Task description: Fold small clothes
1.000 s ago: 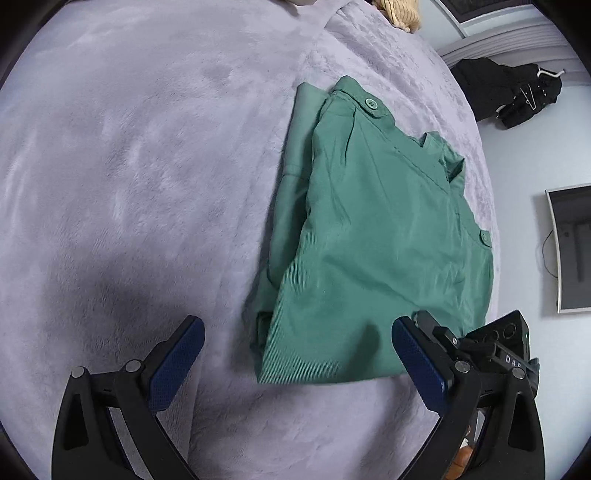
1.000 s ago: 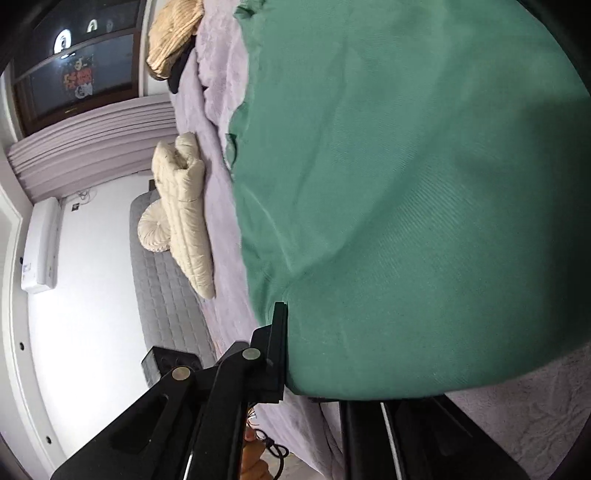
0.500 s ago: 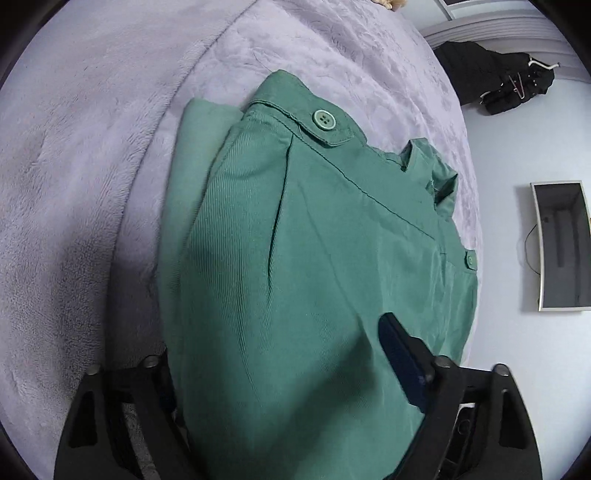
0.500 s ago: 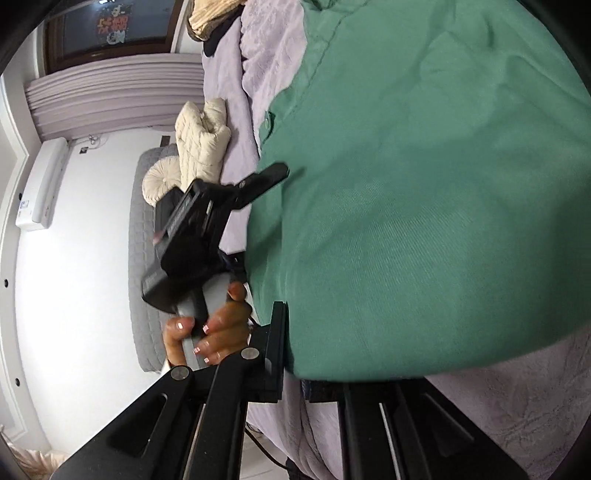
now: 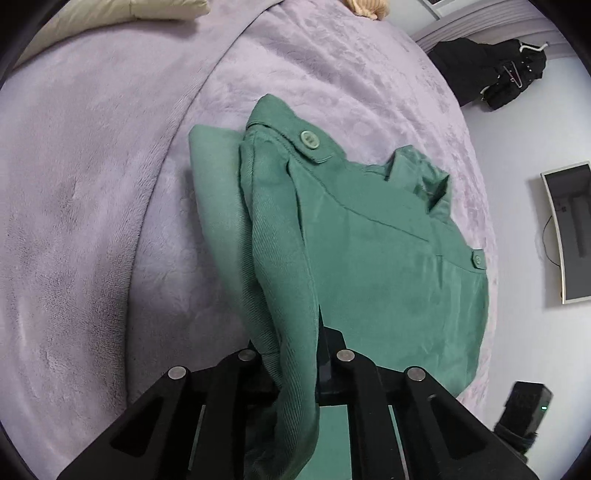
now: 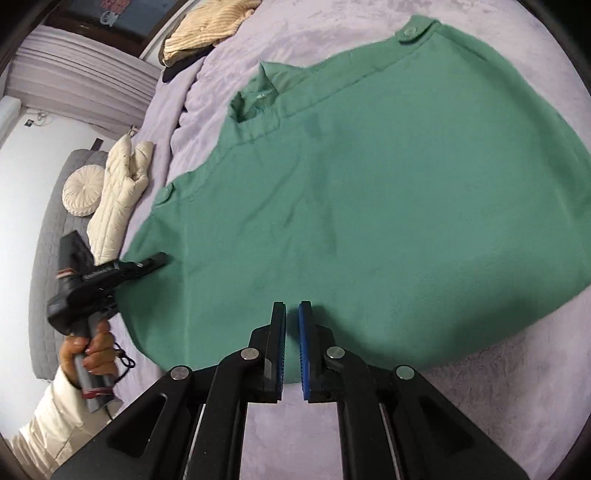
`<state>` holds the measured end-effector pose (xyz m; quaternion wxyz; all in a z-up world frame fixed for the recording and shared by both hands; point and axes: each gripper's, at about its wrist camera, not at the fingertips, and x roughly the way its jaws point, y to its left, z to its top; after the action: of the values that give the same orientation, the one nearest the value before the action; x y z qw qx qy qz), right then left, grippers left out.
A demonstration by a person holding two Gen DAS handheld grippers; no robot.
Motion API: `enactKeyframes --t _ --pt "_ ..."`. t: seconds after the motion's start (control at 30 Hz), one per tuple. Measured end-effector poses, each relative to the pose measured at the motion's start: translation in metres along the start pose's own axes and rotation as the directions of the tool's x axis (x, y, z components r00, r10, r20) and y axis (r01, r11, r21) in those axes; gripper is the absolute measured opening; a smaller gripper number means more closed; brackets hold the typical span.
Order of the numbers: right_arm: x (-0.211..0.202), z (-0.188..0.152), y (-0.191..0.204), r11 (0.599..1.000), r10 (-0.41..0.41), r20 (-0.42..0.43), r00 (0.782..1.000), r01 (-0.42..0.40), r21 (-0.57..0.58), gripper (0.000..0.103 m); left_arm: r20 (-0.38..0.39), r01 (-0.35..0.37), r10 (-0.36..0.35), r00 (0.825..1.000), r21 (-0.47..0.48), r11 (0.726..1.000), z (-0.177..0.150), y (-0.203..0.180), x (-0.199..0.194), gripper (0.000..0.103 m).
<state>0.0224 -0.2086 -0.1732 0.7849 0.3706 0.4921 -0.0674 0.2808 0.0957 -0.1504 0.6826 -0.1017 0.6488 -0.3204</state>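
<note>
A folded green garment point(image 5: 369, 251) with buttoned tabs lies on a lilac bedspread point(image 5: 92, 221). My left gripper point(image 5: 295, 354) is shut on the garment's near edge, with cloth bunched between the jaws and draping over them. In the right wrist view the garment point(image 6: 369, 177) spreads flat. My right gripper point(image 6: 292, 332) hovers at its near edge, jaws almost together with a thin gap and nothing between them. The left gripper point(image 6: 147, 264) shows there too, held by a hand at the garment's left edge.
Cream padded clothes point(image 6: 118, 199) and a round cushion point(image 6: 82, 188) lie at the bed's left side. A beige knit point(image 6: 207, 33) lies far back. Black clothes point(image 5: 491, 70) hang by the wall, near a monitor point(image 5: 569, 232).
My left gripper moved onto the garment's edge and closed on it. My right gripper let go of the garment and pulled back off it, jaws nearly together.
</note>
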Motion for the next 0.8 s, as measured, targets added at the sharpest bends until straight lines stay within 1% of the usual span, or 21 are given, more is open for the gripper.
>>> enactKeyframes --t 0.03,0.07,0.13,0.3,0.43,0.5,0.53,0.6,0.63,0.67,0.73,0.8 --pt "0.01 -0.004 0.0 0.999 -0.028 -0.016 0.999 0.028 -0.022 0.007 0.011 0.021 -0.021 1.0 0.0 1.0 0.0 -0.008 -0.006 0.012" --pt "0.014 -0.007 -0.001 0.999 -0.038 -0.017 0.999 0.038 -0.031 0.007 0.019 0.035 -0.035 0.999 0.0 0.999 0.001 -0.015 -0.011 0.012" --pt "0.016 -0.007 -0.007 0.999 -0.028 -0.005 1.0 0.028 -0.021 0.007 0.035 0.062 -0.063 0.997 0.008 0.998 0.003 -0.035 -0.021 0.012" --pt "0.016 -0.006 -0.021 0.998 0.056 0.0 0.998 -0.056 0.042 0.007 0.063 0.113 -0.118 0.991 0.086 0.99 0.009 -0.106 -0.033 0.012" --pt "0.02 -0.007 -0.036 0.982 0.15 0.012 0.989 -0.151 0.116 0.007 0.042 0.13 -0.14 0.989 0.18 0.975 0.006 -0.178 -0.023 0.012" --pt "0.021 -0.008 -0.044 0.969 0.196 0.023 0.98 -0.197 0.152 0.006 0.017 0.123 -0.13 0.991 0.242 0.963 0.001 -0.218 -0.004 0.012" --pt "0.021 -0.009 -0.048 0.957 0.229 0.029 0.973 -0.23 0.176 0.006 0.002 0.117 -0.122 0.993 0.264 0.957 -0.002 -0.234 0.006 0.012" --pt "0.022 -0.01 -0.058 0.933 0.284 0.042 0.958 -0.286 0.219 0.006 -0.039 0.097 -0.089 0.995 0.318 0.943 -0.011 -0.271 0.038 0.012" --pt "0.022 -0.011 -0.065 0.913 0.32 0.051 0.946 -0.323 0.25 0.006 -0.051 0.08 -0.067 0.996 0.352 0.932 -0.017 -0.286 0.055 0.012" --pt "0.021 -0.012 -0.071 0.895 0.35 0.058 0.935 -0.352 0.275 0.006 -0.059 0.06 -0.04 0.997 0.381 0.923 -0.023 -0.3 0.073 0.012" --pt "0.019 -0.014 -0.084 0.86 0.399 0.072 0.914 -0.4 0.318 0.007 -0.101 0.03 0.012 0.995 0.408 0.912 -0.037 -0.32 0.115 0.012" --pt "0.015 -0.017 -0.096 0.841 0.42 0.081 0.904 -0.421 0.341 0.007 -0.124 -0.003 0.064 0.99 0.438 0.899 -0.05 -0.333 0.147 0.012"
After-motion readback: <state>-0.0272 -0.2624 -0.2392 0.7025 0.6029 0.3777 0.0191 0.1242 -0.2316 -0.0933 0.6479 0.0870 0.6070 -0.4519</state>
